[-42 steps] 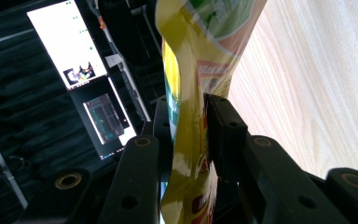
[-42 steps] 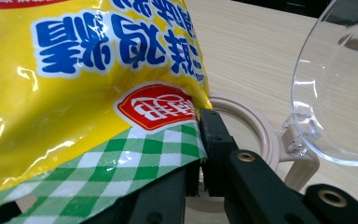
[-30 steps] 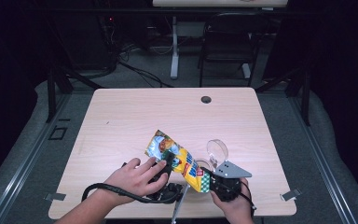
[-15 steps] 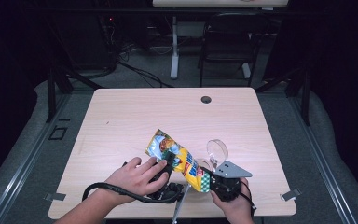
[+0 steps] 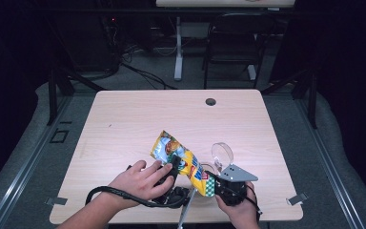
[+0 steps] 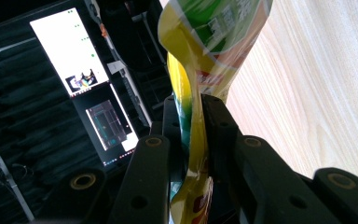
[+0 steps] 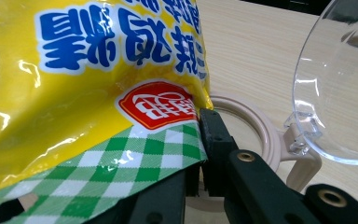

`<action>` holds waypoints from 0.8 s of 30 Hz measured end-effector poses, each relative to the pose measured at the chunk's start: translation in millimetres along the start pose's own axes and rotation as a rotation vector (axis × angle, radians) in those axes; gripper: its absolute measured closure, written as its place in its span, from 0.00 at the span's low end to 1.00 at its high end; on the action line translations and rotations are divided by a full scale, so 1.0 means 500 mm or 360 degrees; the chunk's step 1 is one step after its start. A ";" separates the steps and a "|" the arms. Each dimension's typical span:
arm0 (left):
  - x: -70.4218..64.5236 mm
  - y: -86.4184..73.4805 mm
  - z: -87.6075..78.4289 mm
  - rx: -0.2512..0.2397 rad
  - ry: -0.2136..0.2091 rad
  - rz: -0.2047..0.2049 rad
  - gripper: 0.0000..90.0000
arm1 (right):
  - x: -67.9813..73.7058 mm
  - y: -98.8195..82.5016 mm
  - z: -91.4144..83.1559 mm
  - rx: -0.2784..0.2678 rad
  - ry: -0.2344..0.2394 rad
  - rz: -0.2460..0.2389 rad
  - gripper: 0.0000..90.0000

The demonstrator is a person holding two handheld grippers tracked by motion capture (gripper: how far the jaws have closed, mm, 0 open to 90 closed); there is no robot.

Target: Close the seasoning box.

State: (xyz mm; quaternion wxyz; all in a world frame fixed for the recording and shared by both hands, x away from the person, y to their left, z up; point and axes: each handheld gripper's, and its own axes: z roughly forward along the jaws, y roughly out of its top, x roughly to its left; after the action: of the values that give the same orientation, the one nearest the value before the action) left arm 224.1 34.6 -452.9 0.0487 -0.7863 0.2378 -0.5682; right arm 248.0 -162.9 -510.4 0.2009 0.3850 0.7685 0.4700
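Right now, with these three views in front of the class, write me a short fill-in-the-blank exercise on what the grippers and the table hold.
1. Both grippers are shut on the yellow snack ____.
2. The right gripper pinches the snack bag at its green and white ____ edge.
3. The container beside it has its clear lid standing ____.

Missing words: bag; checked; open

Looks like a lab or office setup: pale wooden desk (image 5: 124,129) on grey carpet, black office chair (image 5: 231,45) behind, cables underneath, and two glowing computer monitors (image 6: 70,51) off to the side.
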 end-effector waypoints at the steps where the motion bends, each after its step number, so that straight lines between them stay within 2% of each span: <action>1: 0.000 0.000 0.000 -0.0001 0.0001 -0.0001 0.90 | 0.000 0.000 0.000 0.0004 0.0000 0.0000 0.97; 6: 0.001 0.000 0.001 -0.0006 0.0014 -0.0015 0.91 | 0.000 0.000 0.000 0.0003 0.0002 -0.0003 0.97; 8: 0.004 0.001 0.000 -0.0012 0.0035 0.0012 0.91 | 0.000 0.000 0.000 0.0006 0.0001 -0.0008 0.97; 12: 0.005 0.002 -0.001 -0.0012 0.0010 -0.0016 0.92 | 0.000 0.000 0.001 0.0011 0.0007 -0.0009 0.97; 16: 0.010 0.005 -0.002 -0.0012 0.0043 0.0010 0.92 | 0.000 0.000 0.002 0.0005 0.0007 -0.0013 0.97; 17: 0.008 0.005 -0.002 -0.0012 0.0033 -0.0014 0.92 | 0.001 0.000 0.001 0.0010 0.0008 -0.0012 0.97; 22: 0.011 0.006 -0.001 -0.0013 0.0030 -0.0020 0.93 | 0.000 0.000 -0.001 0.0013 0.0006 -0.0010 0.98; 23: 0.015 0.007 -0.002 -0.0020 0.0032 0.0005 0.93 | 0.000 -0.001 0.000 0.0006 0.0008 -0.0002 0.97; 24: 0.014 0.007 -0.001 -0.0022 0.0046 0.0001 0.93 | -0.001 0.000 -0.001 0.0009 0.0005 -0.0008 0.97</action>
State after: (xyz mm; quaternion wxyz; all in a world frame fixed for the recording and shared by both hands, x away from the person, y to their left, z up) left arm 224.0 28.4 -447.6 0.0401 -0.7782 0.2426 -0.5779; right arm 247.8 -163.6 -510.3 0.1997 0.3830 0.7710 0.4679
